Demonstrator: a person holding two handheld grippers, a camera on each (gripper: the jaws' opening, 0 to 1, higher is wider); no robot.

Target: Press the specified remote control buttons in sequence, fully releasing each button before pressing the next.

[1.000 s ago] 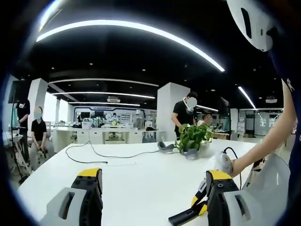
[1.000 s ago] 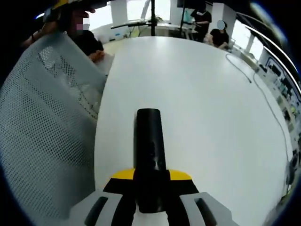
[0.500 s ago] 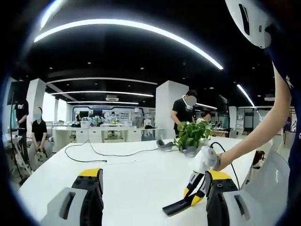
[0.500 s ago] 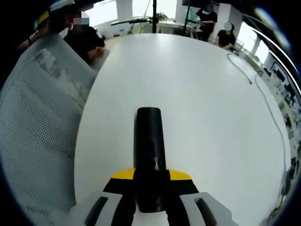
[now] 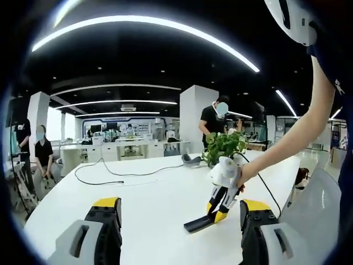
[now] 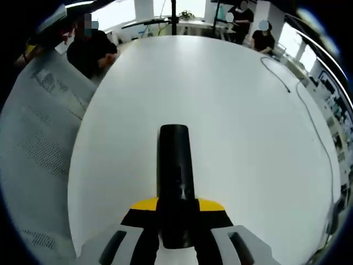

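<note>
Since a second earlier, the right gripper [image 5: 216, 205] had travelled from the left gripper view's lower right edge toward the middle of the white table [image 5: 154, 193], held by an outstretched hand [image 5: 246, 172]. It stayed clamped on the black remote control [image 6: 175, 176] (one end pointing out over the table). The left gripper [image 5: 179, 232] hovered low over the near table edge, jaws apart.

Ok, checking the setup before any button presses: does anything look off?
Only the remote control: the right gripper is shut on it, its far end tilted down toward the white table. The left gripper is open.
</note>
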